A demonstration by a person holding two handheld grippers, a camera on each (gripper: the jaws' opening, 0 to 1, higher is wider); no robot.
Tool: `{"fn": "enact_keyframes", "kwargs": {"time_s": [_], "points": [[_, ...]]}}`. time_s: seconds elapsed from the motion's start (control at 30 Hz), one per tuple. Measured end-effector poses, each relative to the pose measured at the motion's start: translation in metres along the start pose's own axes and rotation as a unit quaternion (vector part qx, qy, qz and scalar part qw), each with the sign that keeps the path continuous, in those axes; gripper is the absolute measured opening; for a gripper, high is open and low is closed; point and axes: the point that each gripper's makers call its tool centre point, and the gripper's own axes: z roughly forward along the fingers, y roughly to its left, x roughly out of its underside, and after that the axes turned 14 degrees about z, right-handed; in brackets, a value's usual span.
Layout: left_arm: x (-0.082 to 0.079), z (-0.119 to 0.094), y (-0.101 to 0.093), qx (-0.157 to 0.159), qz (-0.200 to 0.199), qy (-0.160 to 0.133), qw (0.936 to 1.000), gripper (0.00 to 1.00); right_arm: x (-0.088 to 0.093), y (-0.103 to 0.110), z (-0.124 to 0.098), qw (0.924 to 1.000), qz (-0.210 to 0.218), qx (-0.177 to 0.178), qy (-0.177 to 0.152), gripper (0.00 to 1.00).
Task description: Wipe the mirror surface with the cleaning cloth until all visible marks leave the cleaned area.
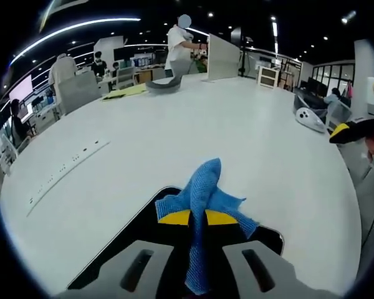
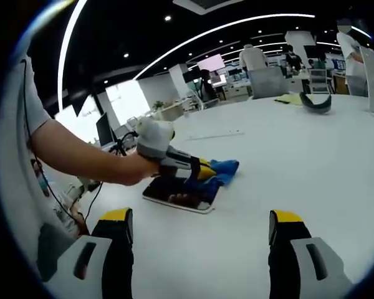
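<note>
My left gripper is shut on a blue cleaning cloth, which bunches up between its yellow-tipped jaws. Under it lies a dark rectangular mirror flat on the white table. In the right gripper view the left gripper, held by a person's hand, rests the blue cloth on the far end of the mirror. My right gripper stands open above the table, nearer than the mirror, with nothing between its jaws. Its yellow tip also shows as the right gripper at the edge of the left gripper view.
The white table is wide. A grey curved object and yellow sheets lie at its far end, a white device near its right edge. Several people stand or sit beyond the table. A person's forearm crosses the right gripper view.
</note>
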Motion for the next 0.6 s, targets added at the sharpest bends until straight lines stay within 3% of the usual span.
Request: {"fn": "enact_keyframes", "kwargs": {"time_s": [0.6], "points": [[0.0069,-0.009,-0.0035,0.003,0.006,0.01,0.9999,0.04,0.0011,-0.0016,-0.0054,0.9999,0.01,0.009,-0.007,0.91]]}}
